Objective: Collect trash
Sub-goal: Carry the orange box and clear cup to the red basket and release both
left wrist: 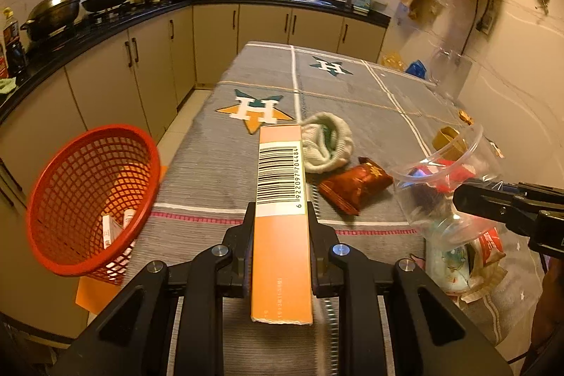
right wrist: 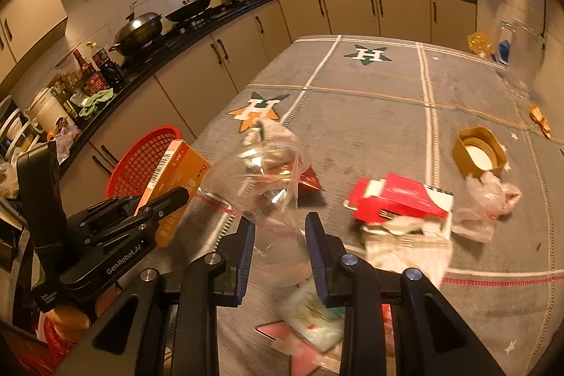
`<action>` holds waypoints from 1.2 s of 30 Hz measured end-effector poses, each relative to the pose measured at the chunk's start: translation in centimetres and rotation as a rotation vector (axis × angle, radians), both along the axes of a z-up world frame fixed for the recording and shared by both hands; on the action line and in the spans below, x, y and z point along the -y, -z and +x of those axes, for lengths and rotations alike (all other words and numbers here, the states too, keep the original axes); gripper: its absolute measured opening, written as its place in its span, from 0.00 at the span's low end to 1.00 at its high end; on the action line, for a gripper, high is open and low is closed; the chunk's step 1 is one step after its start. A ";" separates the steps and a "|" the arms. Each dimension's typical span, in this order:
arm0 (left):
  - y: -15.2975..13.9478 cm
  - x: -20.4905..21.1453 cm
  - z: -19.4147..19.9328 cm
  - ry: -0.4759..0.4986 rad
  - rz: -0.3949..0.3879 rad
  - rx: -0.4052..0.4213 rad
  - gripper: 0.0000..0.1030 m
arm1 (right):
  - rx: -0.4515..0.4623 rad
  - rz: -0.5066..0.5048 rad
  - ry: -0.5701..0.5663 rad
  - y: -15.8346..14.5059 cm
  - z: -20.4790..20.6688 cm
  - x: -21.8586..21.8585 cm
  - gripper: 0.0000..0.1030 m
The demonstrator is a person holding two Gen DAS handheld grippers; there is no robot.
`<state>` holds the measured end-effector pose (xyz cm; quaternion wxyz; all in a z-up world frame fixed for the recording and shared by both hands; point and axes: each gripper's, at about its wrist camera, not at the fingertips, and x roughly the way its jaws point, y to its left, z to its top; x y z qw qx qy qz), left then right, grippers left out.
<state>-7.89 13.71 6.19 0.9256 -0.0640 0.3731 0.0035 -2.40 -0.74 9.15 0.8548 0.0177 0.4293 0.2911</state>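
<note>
Left tongs [left wrist: 280, 210] clamped on a long orange box [left wrist: 280, 217] with a barcode, long side pointing straight ahead, away from the camera. Red mesh basket [left wrist: 88, 199] just to the left of the box, off the bench [left wrist: 352, 87] edge, mouth tipped toward the box, a small box already inside. So a short swing left, with the left tongs much nearer to the basket. Nothing in the way on that side.

Right tongs [right wrist: 280, 235] squeezed on a clear plastic cup [right wrist: 261, 185], lifted above the bench. Farther from the basket, with the left tongs in between.

More trash on the cloth: red snack packet [left wrist: 356, 187], red carton [right wrist: 398, 199], crumpled plastic bag [right wrist: 490, 203], gold lid [right wrist: 479, 152], rolled sock [left wrist: 328, 147]. Far half of the bench mostly bare cloth, plenty of room there.
</note>
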 end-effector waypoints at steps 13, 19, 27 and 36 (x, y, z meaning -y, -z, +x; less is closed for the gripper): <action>-0.5 -4.5 -0.8 -0.086 -0.016 0.029 0.21 | -0.005 -0.009 -0.075 -0.4 0.5 -4.9 0.31; -0.8 -6.7 -1.5 -0.133 -0.012 0.040 0.21 | -0.010 -0.007 -0.116 -0.6 0.9 -7.7 0.31; -1.1 -10.1 -1.9 -0.203 -0.010 0.050 0.21 | -0.007 -0.010 -0.171 -1.0 1.5 -11.9 0.31; -0.1 -14.2 -1.9 -0.276 -0.016 0.030 0.21 | -0.005 -0.026 -0.214 -0.9 2.5 -16.8 0.31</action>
